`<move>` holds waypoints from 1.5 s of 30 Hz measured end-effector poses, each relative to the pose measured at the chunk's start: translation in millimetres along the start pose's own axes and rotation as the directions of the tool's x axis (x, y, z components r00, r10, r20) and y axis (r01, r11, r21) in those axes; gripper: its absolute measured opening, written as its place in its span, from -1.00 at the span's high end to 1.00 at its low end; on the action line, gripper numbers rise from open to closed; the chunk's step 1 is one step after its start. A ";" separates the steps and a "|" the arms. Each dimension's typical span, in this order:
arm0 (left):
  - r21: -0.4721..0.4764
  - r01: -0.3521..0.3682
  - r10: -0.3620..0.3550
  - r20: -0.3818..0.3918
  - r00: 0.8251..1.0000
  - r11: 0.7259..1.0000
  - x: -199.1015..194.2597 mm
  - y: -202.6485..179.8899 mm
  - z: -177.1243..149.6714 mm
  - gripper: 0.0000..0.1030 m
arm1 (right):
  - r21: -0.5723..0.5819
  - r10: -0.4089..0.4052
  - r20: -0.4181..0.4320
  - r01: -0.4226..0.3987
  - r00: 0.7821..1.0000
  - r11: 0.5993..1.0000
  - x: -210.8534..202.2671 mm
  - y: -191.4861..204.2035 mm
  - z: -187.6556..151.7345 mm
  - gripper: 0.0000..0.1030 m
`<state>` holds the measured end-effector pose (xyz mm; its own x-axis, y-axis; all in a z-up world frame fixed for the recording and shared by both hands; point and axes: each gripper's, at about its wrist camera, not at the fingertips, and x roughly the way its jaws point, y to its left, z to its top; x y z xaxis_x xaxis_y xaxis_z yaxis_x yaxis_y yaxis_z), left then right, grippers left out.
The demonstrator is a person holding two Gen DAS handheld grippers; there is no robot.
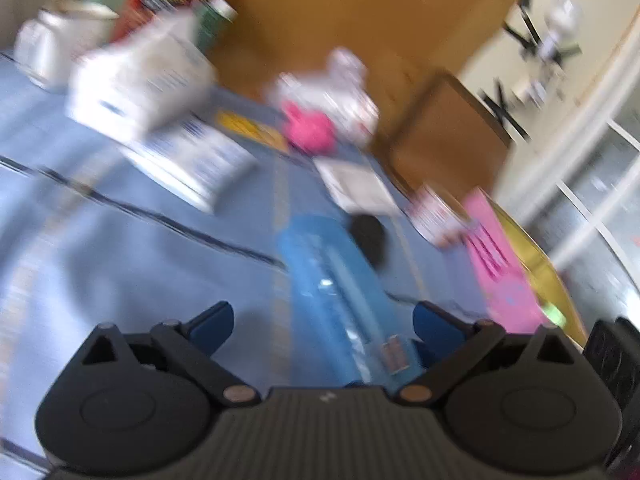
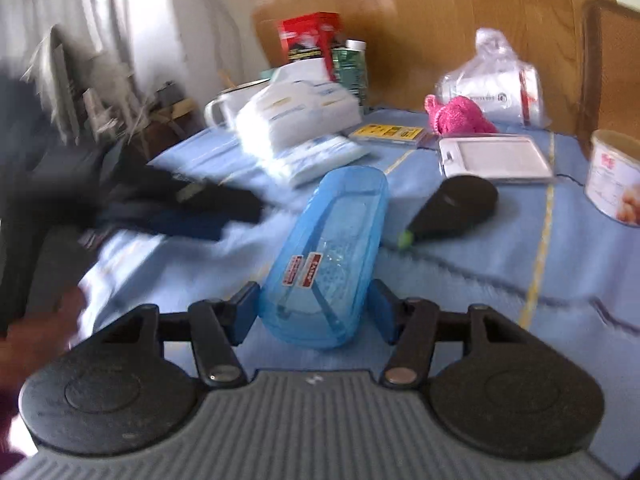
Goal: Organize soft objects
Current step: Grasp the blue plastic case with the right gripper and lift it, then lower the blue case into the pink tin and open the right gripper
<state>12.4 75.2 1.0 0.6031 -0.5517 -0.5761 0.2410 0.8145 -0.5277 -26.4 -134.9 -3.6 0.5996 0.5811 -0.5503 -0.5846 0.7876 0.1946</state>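
A translucent blue plastic case (image 2: 332,256) lies on the blue cloth (image 2: 480,280). My right gripper (image 2: 316,312) is open, its blue fingers on either side of the case's near end, close to it. In the blurred left wrist view the same case (image 1: 336,292) runs away from my left gripper (image 1: 324,328), which is open and empty, its right finger next to the case. A pink fluffy cloth (image 2: 460,116) lies at the back of the table, also in the left wrist view (image 1: 310,130). White soft packs (image 2: 296,116) are stacked at the back left.
A black mouse-like object (image 2: 456,208), a white flat case (image 2: 492,160), a yellow card (image 2: 386,134), a clear plastic bag (image 2: 492,84), a tin (image 2: 612,176), a red box (image 2: 308,40), a green can (image 2: 352,64) and a white mug (image 2: 224,108) are on the table. The other black gripper (image 2: 132,200) hovers at left.
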 end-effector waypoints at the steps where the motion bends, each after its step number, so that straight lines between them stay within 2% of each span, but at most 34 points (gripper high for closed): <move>1: 0.000 0.015 -0.015 -0.032 0.999 1.000 7.1 -5.6 -1.6 -0.93 | -0.014 -0.009 0.010 0.010 1.000 1.000 -5.5 2.9 -5.7 -0.20; 2: -0.001 0.026 -0.026 -0.064 0.998 1.000 15.4 -12.1 -3.7 -0.93 | -0.017 -0.014 0.017 0.014 1.000 1.000 -10.3 5.0 -11.6 -0.20; 3: 0.018 0.016 -0.015 -0.061 0.998 1.000 19.2 -20.7 -5.9 -0.92 | -0.013 -0.013 0.028 0.013 1.000 1.000 -13.6 5.4 -14.7 -0.20; 6: 0.062 -0.009 0.014 -0.084 0.996 0.998 28.1 -44.4 -8.8 -0.73 | 0.011 0.011 0.061 -0.012 0.998 1.000 -19.2 5.0 -21.0 -0.20; 8: 0.100 -0.028 0.036 -0.088 0.995 0.995 31.8 -61.5 -7.2 -0.63 | -0.002 -0.024 0.101 0.024 0.995 1.000 -26.7 4.1 -22.7 -0.20; 10: 0.137 -0.004 0.017 -0.087 0.996 0.991 33.8 -82.6 -1.3 -0.60 | -0.002 -0.061 0.165 0.062 0.984 0.998 -41.9 -2.5 -21.6 -0.20; 13: 0.217 0.044 -0.027 -0.083 0.996 0.975 41.5 -123.8 11.1 -0.60 | 0.032 -0.130 0.272 0.126 0.954 0.992 -69.8 -17.9 -18.0 -0.19; 16: 0.330 0.104 -0.080 -0.084 0.993 0.938 60.5 -184.3 19.2 -0.60 | 0.062 -0.239 0.357 0.233 0.903 0.971 -100.7 -37.1 -17.1 -0.19; 19: 0.425 0.163 -0.131 -0.104 0.986 0.890 88.5 -245.0 19.0 -0.60 | 0.123 -0.360 0.406 0.340 0.840 0.932 -131.7 -64.6 -20.3 -0.20; 23: 0.497 0.244 -0.187 -0.164 0.969 0.833 132.1 -310.0 9.9 -0.60 | 0.244 -0.499 0.415 0.436 0.760 0.866 -167.3 -110.5 -27.0 -0.20; 26: 0.529 0.286 -0.203 -0.210 0.956 0.799 164.0 -344.2 -2.2 -0.63 | 0.311 -0.576 0.395 0.486 0.716 0.817 -181.6 -143.2 -31.5 -0.20; 28: 0.533 0.273 -0.186 -0.213 0.959 0.801 177.4 -352.9 -8.9 -0.63 | 0.346 -0.661 0.340 0.564 0.669 0.750 -177.0 -168.9 -33.7 -0.21; 29: 0.528 0.261 -0.174 -0.208 0.962 0.808 179.6 -352.3 -10.4 -0.63 | 0.371 -0.714 0.288 0.613 0.638 0.697 -174.3 -181.6 -35.6 -0.21; 30: 0.521 0.256 -0.172 -0.205 0.963 0.814 179.1 -348.9 -11.5 -0.63 | 0.399 -0.746 0.260 0.635 0.613 0.661 -175.3 -190.3 -39.4 -0.22; 35: 0.528 0.191 -0.138 -0.140 0.981 0.827 158.5 -321.4 -3.6 -0.69 | 0.497 -0.763 0.282 0.592 0.581 0.634 -190.6 -196.3 -55.3 -0.22; 40: 0.505 0.118 -0.105 -0.054 0.993 0.855 122.0 -279.2 8.2 -0.73 | 0.480 -0.738 0.364 0.565 0.568 0.671 -192.3 -174.4 -56.8 -0.22; 43: 0.487 0.065 -0.080 0.008 0.997 0.871 96.3 -248.9 11.5 -0.78 | 0.440 -0.697 0.412 0.542 0.587 0.716 -185.1 -158.1 -46.6 -0.22; 45: 0.472 0.026 -0.050 0.037 0.998 0.881 82.5 -226.7 12.7 -0.78 | 0.401 -0.659 0.441 0.523 0.610 0.752 -178.0 -142.7 -37.8 -0.22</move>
<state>17.1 -152.6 81.0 0.6182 -0.5844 -0.5256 0.5874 0.7879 -0.1851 -70.4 -358.5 35.8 0.9916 -0.0742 -0.1055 0.0928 0.9786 0.1839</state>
